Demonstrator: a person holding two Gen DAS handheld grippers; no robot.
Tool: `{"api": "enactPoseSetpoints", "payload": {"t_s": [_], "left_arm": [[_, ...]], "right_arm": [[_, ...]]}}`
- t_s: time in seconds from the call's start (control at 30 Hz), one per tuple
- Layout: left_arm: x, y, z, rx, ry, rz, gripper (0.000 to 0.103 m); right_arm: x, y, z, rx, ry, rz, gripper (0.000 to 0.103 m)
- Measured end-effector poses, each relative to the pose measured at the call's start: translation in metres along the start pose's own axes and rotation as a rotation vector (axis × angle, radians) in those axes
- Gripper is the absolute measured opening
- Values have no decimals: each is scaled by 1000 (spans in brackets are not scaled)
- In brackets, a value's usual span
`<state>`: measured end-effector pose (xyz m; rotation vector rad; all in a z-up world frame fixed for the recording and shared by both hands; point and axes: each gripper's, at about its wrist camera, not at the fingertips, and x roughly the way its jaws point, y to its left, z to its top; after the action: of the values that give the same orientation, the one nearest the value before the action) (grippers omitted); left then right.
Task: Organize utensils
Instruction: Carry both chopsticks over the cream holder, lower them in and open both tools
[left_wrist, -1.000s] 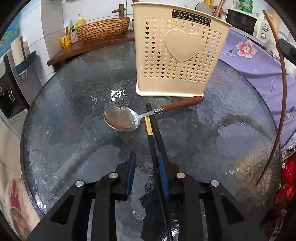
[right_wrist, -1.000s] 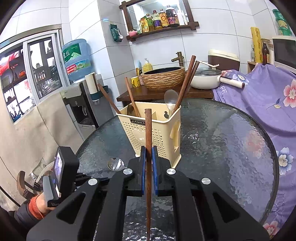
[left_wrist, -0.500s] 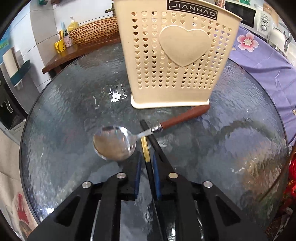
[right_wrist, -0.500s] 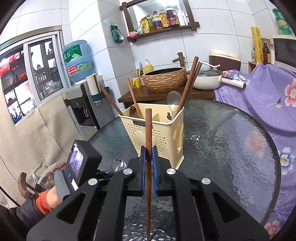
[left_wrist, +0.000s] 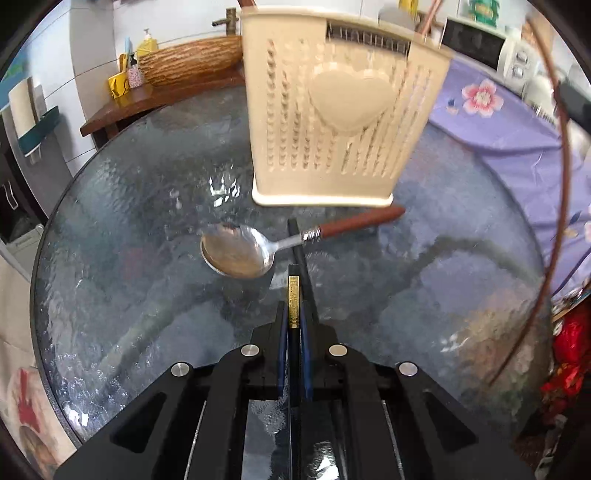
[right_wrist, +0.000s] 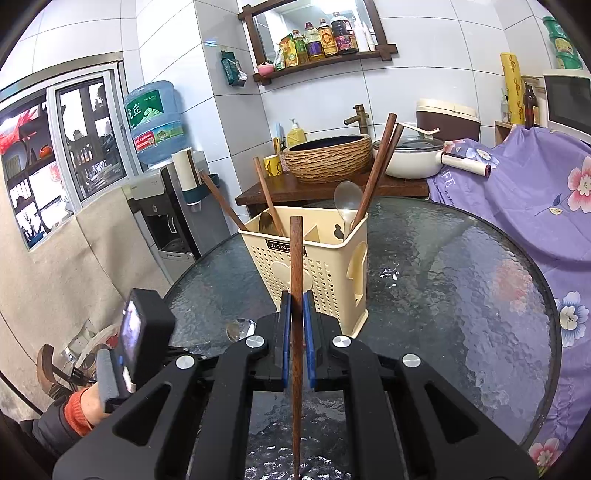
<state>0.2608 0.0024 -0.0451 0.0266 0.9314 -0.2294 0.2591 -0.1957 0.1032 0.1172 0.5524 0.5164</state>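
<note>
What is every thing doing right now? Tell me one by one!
Left gripper: shut on the black chopstick.
Black chopstick: held, gold-tipped end lifted.
Second black chopstick: lying on the table under the spoon's neck.
Spoon: lying flat on the glass table.
Right gripper: shut on the brown chopstick.
Brown chopstick: held, pointing up.
Utensil holder: upright, with utensils inside.

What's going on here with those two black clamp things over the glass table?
A person is tidying utensils into the cream holder on the glass table. The left gripper is shut on a black chopstick with a gold end; a second black chopstick lies beside it. The right gripper is shut on a brown wooden chopstick. A wooden-handled spoon lies on the glass before the holder.
</note>
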Motion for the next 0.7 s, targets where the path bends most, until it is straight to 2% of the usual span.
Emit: {"api": "enactPoseSetpoints", "payload": {"t_s": [0.23, 0.4, 0.7], "left_arm": [[-53, -6, 21, -32, -195, -35, 7], [-94, -12, 36, -18, -323, -60, 7], [-134, -17, 43, -11, -426, -74, 7]], "right_arm": [[-9, 4, 4, -8, -31, 11, 7], [-15, 10, 7, -24, -40, 29, 7], [-19, 18, 12, -44, -40, 54, 7]]}}
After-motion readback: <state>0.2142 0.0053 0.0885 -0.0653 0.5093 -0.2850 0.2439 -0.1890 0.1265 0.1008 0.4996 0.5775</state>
